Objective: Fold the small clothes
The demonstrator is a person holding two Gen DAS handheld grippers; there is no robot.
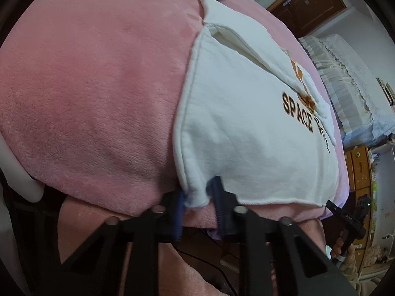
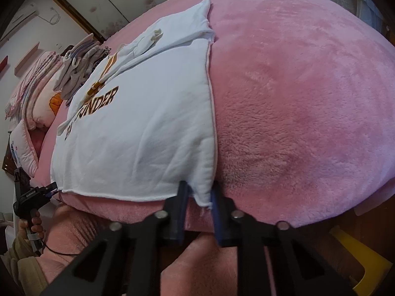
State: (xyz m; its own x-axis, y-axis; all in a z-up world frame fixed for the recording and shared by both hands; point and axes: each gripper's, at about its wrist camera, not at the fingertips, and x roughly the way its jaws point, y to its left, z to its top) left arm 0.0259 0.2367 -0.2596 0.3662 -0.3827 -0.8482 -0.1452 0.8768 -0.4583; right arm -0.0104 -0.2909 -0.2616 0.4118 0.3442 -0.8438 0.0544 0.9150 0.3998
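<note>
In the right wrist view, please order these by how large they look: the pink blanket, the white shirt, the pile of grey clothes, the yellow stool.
1. Pink blanket
2. White shirt
3. Grey clothes and yellow stool: they look about alike. The pile lies far away and the stool is partly hidden, so I do not rank them.

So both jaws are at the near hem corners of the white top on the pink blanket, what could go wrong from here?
1. The left gripper holds only the corner tip of the white top; it may slip out on lifting.
2. The right gripper also pinches little cloth, so one corner could drop and skew the fold.
3. The sleeves already folded across the top could fall open if it is lifted quickly.
</note>
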